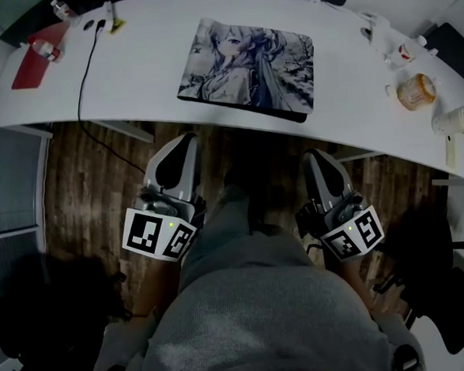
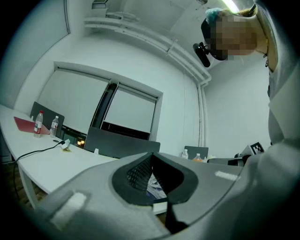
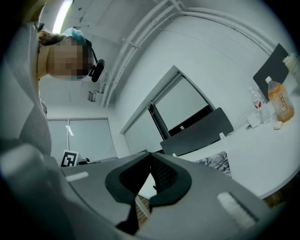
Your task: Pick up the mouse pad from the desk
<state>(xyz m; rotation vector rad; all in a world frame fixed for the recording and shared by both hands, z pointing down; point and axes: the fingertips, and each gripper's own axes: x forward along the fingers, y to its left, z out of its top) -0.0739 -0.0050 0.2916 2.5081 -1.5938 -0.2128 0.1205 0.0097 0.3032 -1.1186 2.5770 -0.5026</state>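
Left gripper (image 1: 183,140) and right gripper (image 1: 315,157): my jaws are shut and empty. Mouse pad (image 1: 248,69) lies on the bench (image 1: 146,84), mostly hidden behind my jaws in both gripper views.

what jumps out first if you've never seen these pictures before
The mouse pad with its grey illustrated print lies mid-desk, near the front edge of the curved white desk. Below it, over the wood floor, the left gripper and right gripper point at the desk, jaws shut and empty, both short of the pad. A red folder marks the desk's left end.
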